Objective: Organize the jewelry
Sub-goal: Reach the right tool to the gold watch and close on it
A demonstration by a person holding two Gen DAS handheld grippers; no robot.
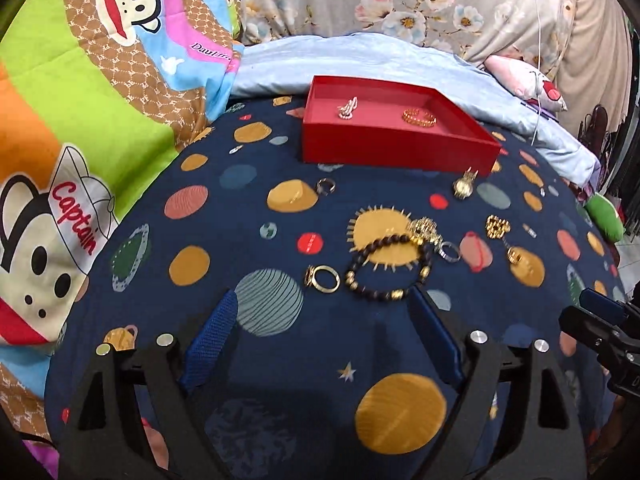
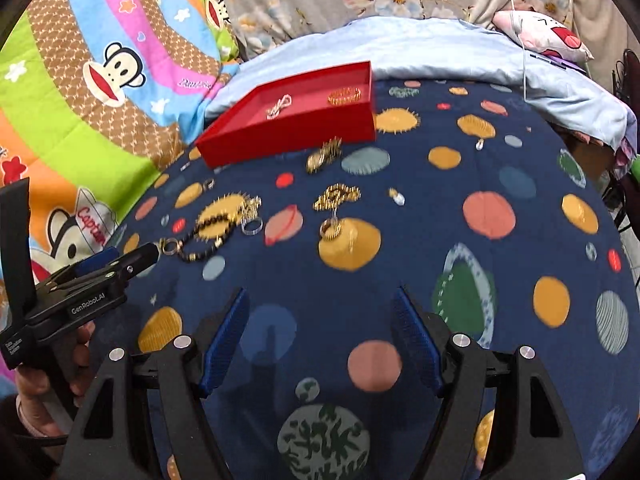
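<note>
Left gripper spread wide, empty, just short of the gold band ring and dark beaded bracelet on the planet-print bedspread. Right gripper also spread, empty. We'd straddle one piece squarely, pinch low, then carry it to the red cardboard tray.

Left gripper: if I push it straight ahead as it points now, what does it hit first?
Probably the gold ring or the dark beaded bracelet, both just beyond the open left gripper; depth is unclear.

Bright even light, fisheye bending, slight blur
</note>
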